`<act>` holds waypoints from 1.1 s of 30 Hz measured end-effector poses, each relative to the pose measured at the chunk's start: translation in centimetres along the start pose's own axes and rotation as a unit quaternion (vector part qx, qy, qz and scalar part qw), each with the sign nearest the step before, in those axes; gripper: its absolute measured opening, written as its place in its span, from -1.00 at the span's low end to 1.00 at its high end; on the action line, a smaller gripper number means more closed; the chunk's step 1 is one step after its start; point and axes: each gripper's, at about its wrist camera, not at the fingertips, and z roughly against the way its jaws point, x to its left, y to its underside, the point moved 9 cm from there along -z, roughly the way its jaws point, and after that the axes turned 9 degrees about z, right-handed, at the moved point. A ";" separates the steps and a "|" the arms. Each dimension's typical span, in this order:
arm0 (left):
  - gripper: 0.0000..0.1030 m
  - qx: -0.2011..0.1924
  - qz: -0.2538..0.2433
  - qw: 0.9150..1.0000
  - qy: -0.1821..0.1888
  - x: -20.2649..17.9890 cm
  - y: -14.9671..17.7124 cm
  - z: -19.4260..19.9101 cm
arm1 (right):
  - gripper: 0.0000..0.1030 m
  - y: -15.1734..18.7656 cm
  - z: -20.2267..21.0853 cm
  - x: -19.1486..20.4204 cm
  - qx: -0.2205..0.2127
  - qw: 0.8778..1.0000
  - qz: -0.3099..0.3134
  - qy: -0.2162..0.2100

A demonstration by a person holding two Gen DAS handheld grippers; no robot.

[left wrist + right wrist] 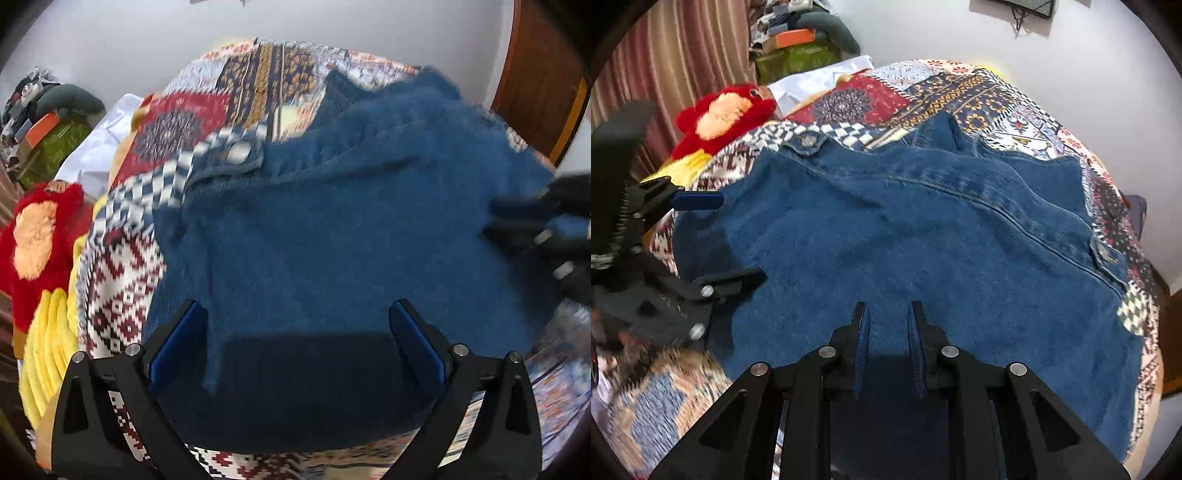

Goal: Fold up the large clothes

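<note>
1. Denim jacket (923, 236), blue – spread flat, back side up, across the patchwork bedspread (960, 88). Covers most of the bed top. Snap cuff (809, 140) at far left edge; second snap tab (1104, 253) at right edge. Collar area bunched toward far side. In left wrist view the same jacket (332, 221) fills the centre, blurred, w/ a metal snap button (239, 152) on its cuff.

2. Left gripper (299, 339) – black frame, blue pads, jaws wide apart over the jacket's near edge; nothing between them. Also seen from right wrist view at left (713, 240), fingers spread, above the jacket's left side.

3. Right gripper (886, 350) – jaws drawn nearly together, narrow gap only; denim shows beneath the gap, can't tell if any cloth is pinched. Appears as a dark blur at right edge of left wrist view (546, 229).

4. Red plush toy (724, 118) w/ peach patch – on bed, beyond the jacket's left cuff, not touching it.

5. Yellow plush item (48, 339) – beside the red toy, at bed's left edge.

6. White cloth (812, 81) – far left corner of the bed.

7. Striped curtain (672, 55), white wall (1071, 74) behind.
</note>
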 end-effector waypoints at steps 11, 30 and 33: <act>1.00 -0.002 0.079 0.997 0.000 5.4 2.1 1.2 | 0.99 6.8 1.2 -7.3 0.042 0.993 -0.037 0.107; 0.98 -0.025 0.143 0.985 -0.098 13.3 5.2 6.3 | 0.99 17.1 6.8 -17.9 0.055 0.958 -0.262 0.101; 0.98 -0.034 0.153 0.986 -0.064 11.9 4.6 7.8 | 0.99 16.6 8.3 -17.3 0.033 0.956 -0.279 0.086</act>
